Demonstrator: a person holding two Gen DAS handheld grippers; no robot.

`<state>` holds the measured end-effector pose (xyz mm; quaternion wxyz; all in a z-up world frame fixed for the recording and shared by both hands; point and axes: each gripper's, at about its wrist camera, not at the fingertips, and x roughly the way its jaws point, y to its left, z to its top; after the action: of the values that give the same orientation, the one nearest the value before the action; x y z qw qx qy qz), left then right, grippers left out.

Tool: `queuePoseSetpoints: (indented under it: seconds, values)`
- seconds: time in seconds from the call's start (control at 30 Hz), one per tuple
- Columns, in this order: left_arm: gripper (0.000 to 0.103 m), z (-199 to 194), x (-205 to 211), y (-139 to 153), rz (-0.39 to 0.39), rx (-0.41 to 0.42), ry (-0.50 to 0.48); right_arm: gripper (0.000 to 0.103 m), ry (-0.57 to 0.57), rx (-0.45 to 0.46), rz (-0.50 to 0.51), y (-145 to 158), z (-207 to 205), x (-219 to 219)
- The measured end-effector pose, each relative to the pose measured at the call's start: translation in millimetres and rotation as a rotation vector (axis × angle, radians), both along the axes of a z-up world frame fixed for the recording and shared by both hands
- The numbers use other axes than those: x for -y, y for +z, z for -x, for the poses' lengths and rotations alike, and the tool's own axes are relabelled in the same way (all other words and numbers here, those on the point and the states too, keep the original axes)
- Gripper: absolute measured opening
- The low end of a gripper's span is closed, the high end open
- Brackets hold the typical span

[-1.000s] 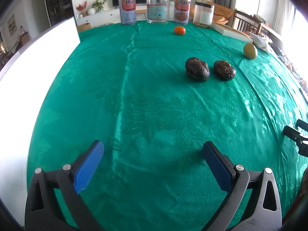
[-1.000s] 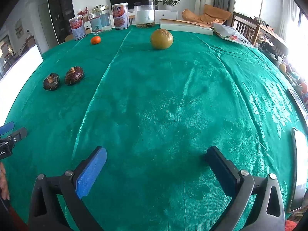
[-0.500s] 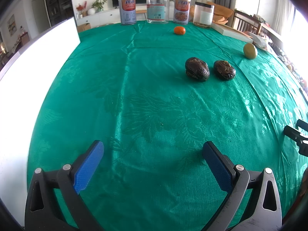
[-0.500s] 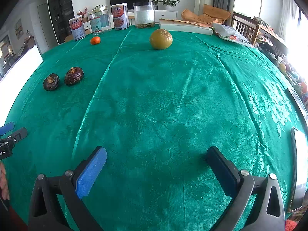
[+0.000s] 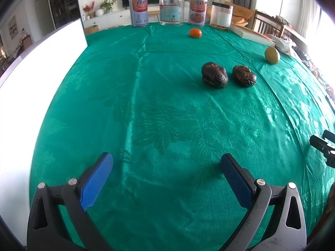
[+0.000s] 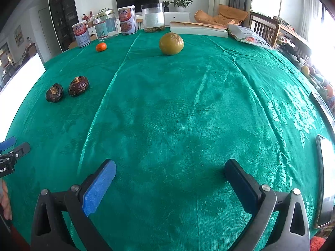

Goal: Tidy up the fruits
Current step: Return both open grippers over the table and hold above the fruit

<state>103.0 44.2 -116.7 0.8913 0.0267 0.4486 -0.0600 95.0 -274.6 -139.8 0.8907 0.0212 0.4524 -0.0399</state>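
Observation:
Two dark wrinkled fruits (image 5: pixel 214 74) (image 5: pixel 244 75) lie side by side on the green tablecloth, seen again in the right wrist view (image 6: pixel 54 92) (image 6: pixel 78 85). A small orange fruit (image 5: pixel 195 33) (image 6: pixel 101 47) rests near the far cans. A larger yellow-green round fruit (image 5: pixel 272 55) (image 6: pixel 171 43) sits apart to the right. My left gripper (image 5: pixel 166 168) stands open over bare cloth, well short of the dark fruits. My right gripper (image 6: pixel 170 172) is open too, with nothing between its blue pads.
Two cans (image 5: pixel 138 12) (image 5: pixel 196 11) and two clear jars (image 5: pixel 171 10) (image 5: pixel 221 15) line the table's far edge. A white board (image 5: pixel 31 67) stands along the left side. A flat box (image 6: pixel 197 29) and a bag (image 6: pixel 250 36) lie at the far right; a tablet (image 6: pixel 324 179) lies at the right edge.

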Motion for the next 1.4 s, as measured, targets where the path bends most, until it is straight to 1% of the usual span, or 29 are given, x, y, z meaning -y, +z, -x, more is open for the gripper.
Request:
queuePoseSetpoints:
  seconds: [0.9, 1.07, 1.17, 1.23, 1.3, 1.4]
  values:
    - [0.103, 0.0, -0.3, 0.1, 0.001, 0.0, 0.0, 0.103, 0.002, -0.001, 0.0, 0.5, 0.3, 0.4]
    - [0.102, -2.4, 1.3, 0.6, 0.004, -0.01, -0.003, 0.103, 0.008, 0.002, -0.006, 0.3, 0.3, 0.9]
    - [0.101, -8.3, 7.9, 2.8, 0.011, -0.036, -0.032, 0.103, 0.012, 0.003, -0.009, 0.0, 0.6, 0.9]
    - [0.101, -16.6, 14.4, 7.8, 0.029, -0.054, -0.059, 0.103, 0.015, 0.005, -0.013, 0.1, 0.9, 1.4]
    - [0.101, -25.8, 19.3, 14.9, 0.038, -0.052, -0.065, 0.103, 0.017, 0.006, -0.016, 0.4, 0.8, 1.5]
    - [0.101, -45.1, 29.3, 26.5, 0.031, -0.044, -0.068, 0.103, 0.022, 0.007, -0.019, 0.5, 0.8, 1.6]
